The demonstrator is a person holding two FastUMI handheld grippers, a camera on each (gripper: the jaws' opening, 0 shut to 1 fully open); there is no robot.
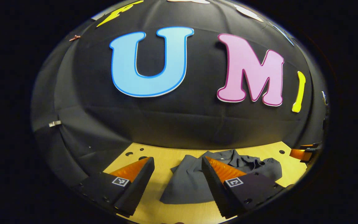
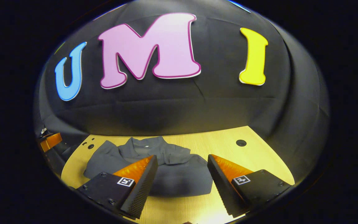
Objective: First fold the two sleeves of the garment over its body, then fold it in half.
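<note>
While both tools hang above the wooden table, neither has hold of anything. Your left gripper has its jaws spread wide, nothing between them but air; the garment lies just ahead and a little to the inner side, its near left corner showing in the gap between the fingers. Your right gripper is equally wide open and empty, with the garment straight ahead and below, reaching off toward the left of that view.

From the right gripper view the collar sits at the far edge, toward the booth wall, and the hem lies closest to you. So the long axis looks to run away from you, collar far and hem near.

The cloth is dark grey and soft, a collared shirt. It already looks bunched into a compact shape: folds are heaped across the chest below the collar, and a flap spreads out on the left side. Whether both sleeves are properly over the body I cannot tell; the rumpling hides their edges.

Judgement: each gripper stands about equally near its own side of the hem. The other gripper shows at the right rim of the left gripper view.
</note>
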